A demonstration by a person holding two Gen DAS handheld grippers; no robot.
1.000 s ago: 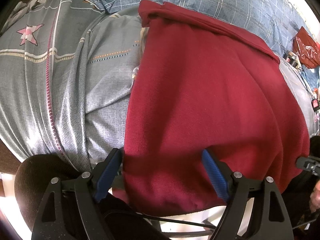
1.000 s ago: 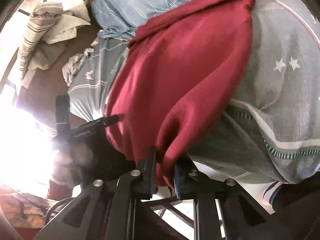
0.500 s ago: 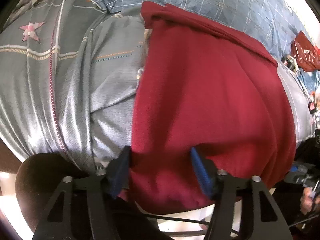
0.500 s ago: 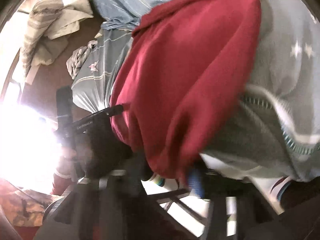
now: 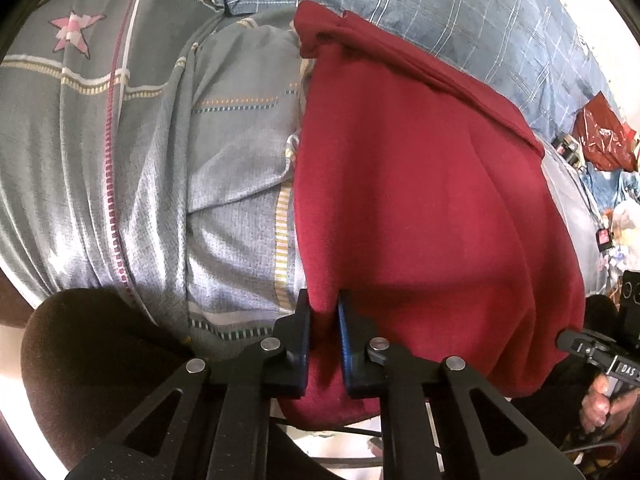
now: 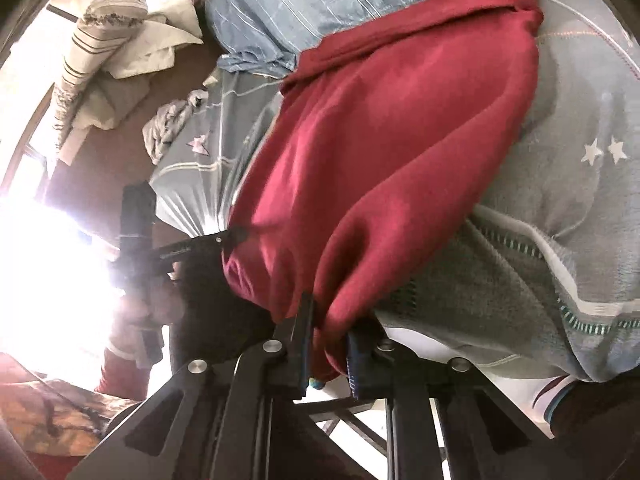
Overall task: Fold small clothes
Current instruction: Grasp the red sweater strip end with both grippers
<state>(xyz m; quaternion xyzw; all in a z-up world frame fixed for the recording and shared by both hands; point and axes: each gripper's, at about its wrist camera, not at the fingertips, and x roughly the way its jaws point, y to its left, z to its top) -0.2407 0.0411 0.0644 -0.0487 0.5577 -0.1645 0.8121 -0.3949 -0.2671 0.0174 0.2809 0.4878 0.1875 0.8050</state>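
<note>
A dark red garment (image 5: pixel 420 200) lies spread over the bed, its near edge hanging off the front. My left gripper (image 5: pixel 323 300) is shut on that near edge at the garment's left corner, with red cloth pinched between the blue pads. In the right wrist view the same red garment (image 6: pixel 380 140) runs up and away, and my right gripper (image 6: pixel 330 320) has its jaws closing on the bunched right corner, the cloth pressed between them. The left tool's black tip (image 6: pixel 236 236) shows at the garment's far corner.
A grey bedsheet (image 5: pixel 120 160) with star prints covers the bed, and a blue checked blanket (image 5: pixel 440 20) lies behind the garment. A red bag (image 5: pixel 604 140) and clutter sit at the far right. Pale folded cloths (image 6: pixel 108 72) are piled on the brown floor.
The left jaws went from wide apart to closed on the garment's near left corner. The right jaws let go briefly, then closed again on the right corner.
</note>
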